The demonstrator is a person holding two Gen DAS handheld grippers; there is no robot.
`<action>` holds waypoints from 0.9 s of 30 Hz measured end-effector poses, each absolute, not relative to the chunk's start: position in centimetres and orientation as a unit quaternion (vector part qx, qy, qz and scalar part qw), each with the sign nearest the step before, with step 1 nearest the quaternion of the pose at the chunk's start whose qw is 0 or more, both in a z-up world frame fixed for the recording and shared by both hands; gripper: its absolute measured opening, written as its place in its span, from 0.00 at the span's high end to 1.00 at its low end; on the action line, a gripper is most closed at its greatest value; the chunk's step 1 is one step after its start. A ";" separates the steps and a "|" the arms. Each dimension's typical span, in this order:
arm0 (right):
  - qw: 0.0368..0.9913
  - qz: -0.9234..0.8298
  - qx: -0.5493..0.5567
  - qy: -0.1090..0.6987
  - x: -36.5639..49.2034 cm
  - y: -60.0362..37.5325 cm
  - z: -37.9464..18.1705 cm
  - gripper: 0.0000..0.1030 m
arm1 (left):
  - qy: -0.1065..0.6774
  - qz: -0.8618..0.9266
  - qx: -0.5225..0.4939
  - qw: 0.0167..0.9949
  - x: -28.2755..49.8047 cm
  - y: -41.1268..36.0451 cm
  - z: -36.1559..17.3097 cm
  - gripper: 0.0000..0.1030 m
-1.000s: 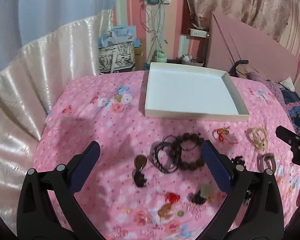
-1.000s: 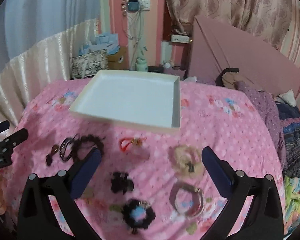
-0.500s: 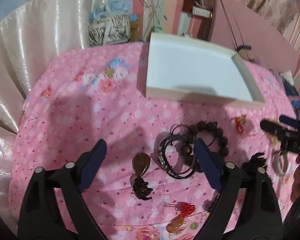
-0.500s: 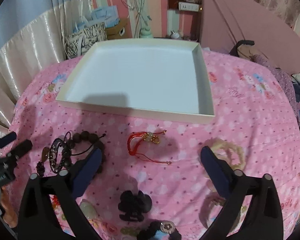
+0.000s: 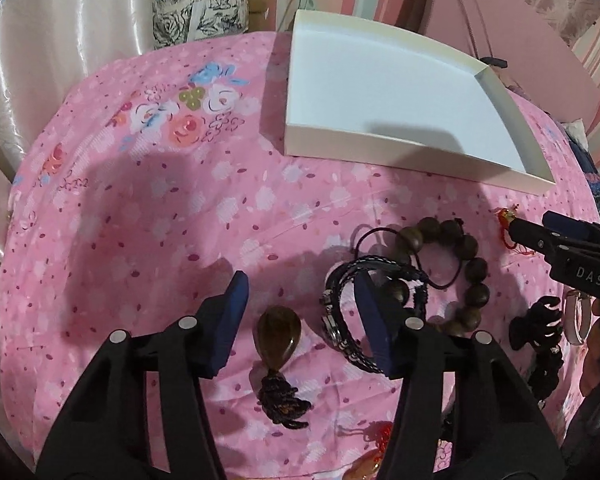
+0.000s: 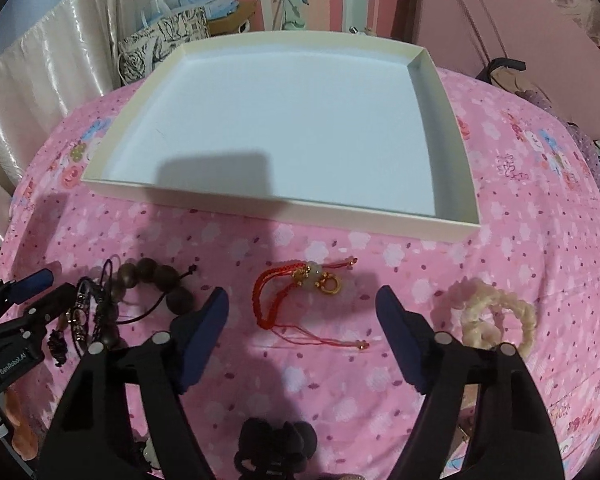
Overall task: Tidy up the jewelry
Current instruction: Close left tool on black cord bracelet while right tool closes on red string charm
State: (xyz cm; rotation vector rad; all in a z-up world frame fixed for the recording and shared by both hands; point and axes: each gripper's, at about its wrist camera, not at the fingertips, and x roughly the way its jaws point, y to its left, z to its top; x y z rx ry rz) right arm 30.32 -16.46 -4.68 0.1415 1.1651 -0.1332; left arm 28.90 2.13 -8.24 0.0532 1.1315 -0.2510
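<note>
Now we close both grippers, left gripper [image 5: 300,312] around the brown pendant [image 5: 276,334], right gripper [image 6: 302,320] around the red cord charm [image 6: 300,292], neither gripping yet, and risk pinching the pink bedspread [image 6: 540,200].

A shallow white tray [image 6: 284,204] lay open at the far side of the pink floral bedspread [image 5: 140,220]. Nearer, a brown teardrop pendant [image 5: 277,334] with a dark knotted tassel lay flat, a black braided bracelet [image 5: 340,312] just right of it overlapping a dark wooden bead bracelet [image 5: 466,268]. A red cord charm [image 6: 300,292] with gold beads lay further right, then a cream bead bracelet [image 6: 496,316].
</note>
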 end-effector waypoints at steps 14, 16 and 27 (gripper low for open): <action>0.816 -0.061 0.071 0.570 32.2 -16.5 -6.4 0.43 | 0.548 -0.125 0.046 0.826 30.1 0.3 -9.7 0.65; 0.813 -0.061 0.076 0.575 32.3 -16.7 -6.7 0.48 | 0.549 -0.125 0.046 0.825 30.3 0.4 -9.8 0.67; 0.817 -0.058 0.093 0.566 31.9 -17.4 -6.6 0.76 | 0.548 -0.146 0.044 0.823 30.2 -0.5 -10.0 0.91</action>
